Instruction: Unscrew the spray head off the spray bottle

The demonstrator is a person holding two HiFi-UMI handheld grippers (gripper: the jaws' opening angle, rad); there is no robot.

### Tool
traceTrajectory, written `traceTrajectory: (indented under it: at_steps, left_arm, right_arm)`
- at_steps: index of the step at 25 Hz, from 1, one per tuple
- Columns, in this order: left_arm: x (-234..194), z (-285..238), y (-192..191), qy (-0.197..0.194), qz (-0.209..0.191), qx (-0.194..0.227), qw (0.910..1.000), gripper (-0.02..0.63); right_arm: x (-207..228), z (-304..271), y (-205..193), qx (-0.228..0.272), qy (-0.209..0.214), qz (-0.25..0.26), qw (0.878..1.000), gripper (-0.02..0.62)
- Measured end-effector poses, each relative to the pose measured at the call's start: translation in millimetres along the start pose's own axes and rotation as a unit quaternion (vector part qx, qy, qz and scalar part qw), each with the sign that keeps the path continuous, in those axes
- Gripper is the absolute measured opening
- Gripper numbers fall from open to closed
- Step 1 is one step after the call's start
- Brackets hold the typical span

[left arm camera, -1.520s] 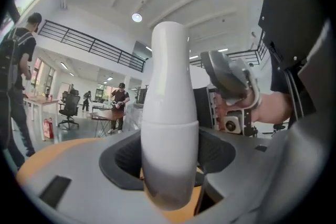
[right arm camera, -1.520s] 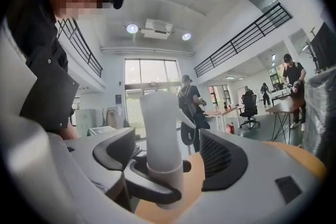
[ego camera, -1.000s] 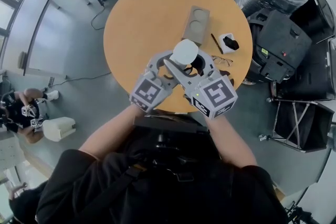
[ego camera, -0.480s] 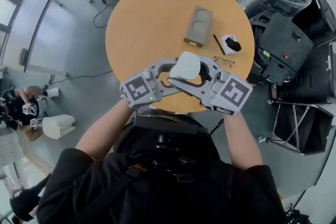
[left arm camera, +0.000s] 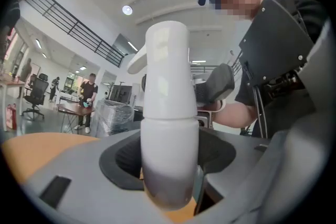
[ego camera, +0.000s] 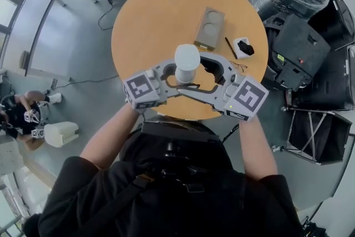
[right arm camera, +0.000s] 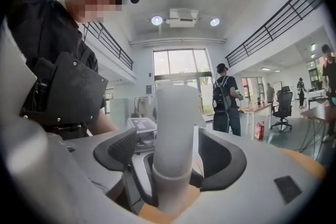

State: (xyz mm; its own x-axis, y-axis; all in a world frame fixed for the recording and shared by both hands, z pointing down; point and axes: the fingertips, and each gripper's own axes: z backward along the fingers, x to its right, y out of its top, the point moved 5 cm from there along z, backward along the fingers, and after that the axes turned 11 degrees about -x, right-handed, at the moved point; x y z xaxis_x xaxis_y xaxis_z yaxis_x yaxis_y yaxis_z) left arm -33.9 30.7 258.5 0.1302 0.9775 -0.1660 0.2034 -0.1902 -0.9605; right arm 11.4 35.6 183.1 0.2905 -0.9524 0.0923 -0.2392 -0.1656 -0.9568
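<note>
White spray bottle (left arm camera: 169, 160) upright, spray head (left arm camera: 167, 71) still on.

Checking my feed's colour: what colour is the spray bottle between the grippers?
The smooth plastic spray bottle is plain white, clearest in the left gripper view.

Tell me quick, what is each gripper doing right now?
Left gripper: closed on the spray bottle.
Right gripper: open; its jaws have just been opening, with the spray head between them, untouched.

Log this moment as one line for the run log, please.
left tool: shut on bottle | right tool: jaws just opened, around head, no grip | head: on bottle
</note>
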Motion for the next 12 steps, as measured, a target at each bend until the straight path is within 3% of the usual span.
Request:
traceTrajectory:
  at_steps: [6, 12]
  left_arm:
    - [-16, -6, -11, 0.116, 0.024, -0.018, 0.9928, 0.305]
    - [-15, -12, -16, 0.162, 0.032, -0.019, 0.9861, 0.305]
  right_arm:
    - [10, -7, -7, -0.016, -0.097, -0.03, 0.995, 0.38]
    - [19, -19, -9, -0.013, -0.184, -0.059, 0.981, 0.298]
